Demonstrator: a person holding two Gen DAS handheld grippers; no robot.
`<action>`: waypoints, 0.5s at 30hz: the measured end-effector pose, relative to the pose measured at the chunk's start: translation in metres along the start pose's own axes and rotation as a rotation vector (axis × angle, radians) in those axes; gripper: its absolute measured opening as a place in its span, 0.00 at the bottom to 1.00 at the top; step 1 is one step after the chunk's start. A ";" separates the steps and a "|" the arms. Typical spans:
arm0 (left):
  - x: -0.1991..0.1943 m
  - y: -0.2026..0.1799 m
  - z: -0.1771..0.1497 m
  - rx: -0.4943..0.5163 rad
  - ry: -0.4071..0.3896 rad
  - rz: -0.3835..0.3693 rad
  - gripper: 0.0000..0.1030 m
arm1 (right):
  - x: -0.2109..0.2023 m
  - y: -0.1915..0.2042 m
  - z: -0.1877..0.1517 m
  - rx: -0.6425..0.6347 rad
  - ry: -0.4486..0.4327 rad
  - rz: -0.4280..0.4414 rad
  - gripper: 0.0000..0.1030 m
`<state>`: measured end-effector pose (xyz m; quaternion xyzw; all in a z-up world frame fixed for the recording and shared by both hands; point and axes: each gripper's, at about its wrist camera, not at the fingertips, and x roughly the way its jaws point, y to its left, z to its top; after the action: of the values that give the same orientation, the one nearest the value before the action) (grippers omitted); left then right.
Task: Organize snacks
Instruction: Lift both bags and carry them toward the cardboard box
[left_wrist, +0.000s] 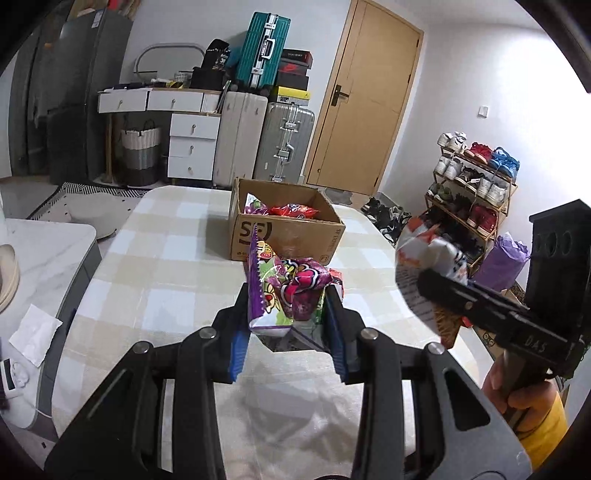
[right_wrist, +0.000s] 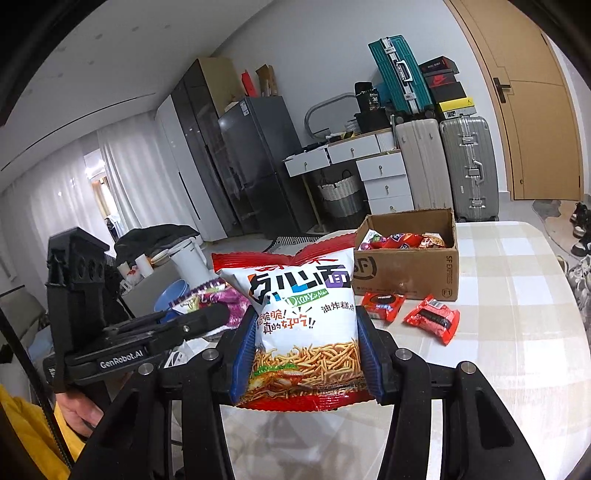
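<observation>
My left gripper (left_wrist: 290, 299) is shut on a purple snack bag (left_wrist: 284, 291) and holds it above the checked table (left_wrist: 166, 266). My right gripper (right_wrist: 306, 332) is shut on a white and red noodle snack bag (right_wrist: 303, 314), also held above the table; this bag shows at the right of the left wrist view (left_wrist: 424, 266). A cardboard box (left_wrist: 284, 232) with several snack packs inside stands further back on the table, and shows in the right wrist view (right_wrist: 406, 269). Two red snack packs (right_wrist: 382, 304) (right_wrist: 432, 317) lie on the table in front of the box.
A side counter (left_wrist: 48, 251) with a white paper stands left of the table. Suitcases (left_wrist: 284, 144), white drawers (left_wrist: 192, 140) and a wooden door (left_wrist: 365, 99) are behind. A shoe rack (left_wrist: 469, 184) stands to the right. A blue bowl (right_wrist: 173, 295) sits left.
</observation>
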<state>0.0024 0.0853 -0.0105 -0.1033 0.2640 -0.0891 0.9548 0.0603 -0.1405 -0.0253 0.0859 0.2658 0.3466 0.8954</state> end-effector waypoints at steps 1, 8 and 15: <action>-0.002 -0.002 0.000 0.003 -0.002 0.001 0.32 | 0.000 0.000 -0.001 -0.001 0.000 -0.001 0.48; -0.016 -0.016 0.001 0.023 -0.013 0.006 0.32 | -0.002 -0.004 -0.001 0.006 -0.012 -0.004 0.48; -0.001 -0.018 0.006 0.029 0.010 0.010 0.32 | 0.000 -0.012 0.001 0.024 -0.020 -0.027 0.48</action>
<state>0.0025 0.0694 -0.0005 -0.0875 0.2678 -0.0885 0.9554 0.0672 -0.1493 -0.0281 0.0966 0.2619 0.3305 0.9016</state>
